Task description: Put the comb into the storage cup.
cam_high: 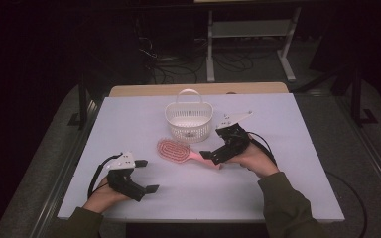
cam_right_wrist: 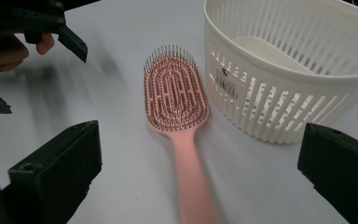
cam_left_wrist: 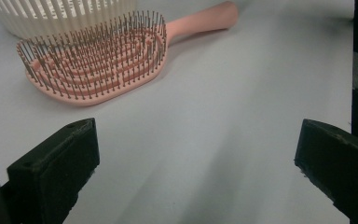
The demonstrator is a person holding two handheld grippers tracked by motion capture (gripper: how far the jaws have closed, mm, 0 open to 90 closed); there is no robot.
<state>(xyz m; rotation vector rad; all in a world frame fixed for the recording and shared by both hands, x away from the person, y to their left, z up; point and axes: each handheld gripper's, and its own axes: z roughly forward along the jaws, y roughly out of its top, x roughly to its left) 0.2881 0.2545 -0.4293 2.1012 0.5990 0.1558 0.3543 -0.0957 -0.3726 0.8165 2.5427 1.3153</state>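
A pink hairbrush (cam_high: 173, 150) lies bristles up in the middle of the white table (cam_high: 287, 148), its handle (cam_right_wrist: 191, 177) pointing right. Just behind it stands a white slatted basket (cam_high: 189, 119) with a carry handle. My right gripper (cam_high: 211, 157) is open and low over the table, and the brush handle runs between its jaws (cam_right_wrist: 200, 172) without touching them. My left gripper (cam_high: 147, 175) is open near the front left, with nothing between its fingers (cam_left_wrist: 196, 168). The brush head (cam_left_wrist: 98, 65) and the basket wall (cam_left_wrist: 51, 14) lie ahead of it.
The other hand and its gripper (cam_right_wrist: 51, 23) appear beyond the brush in the right gripper view. A wooden edge (cam_high: 198, 89) borders the table's far side. Past it, on the dark floor, are a metal stand (cam_high: 250, 44) and cables (cam_high: 178, 69).
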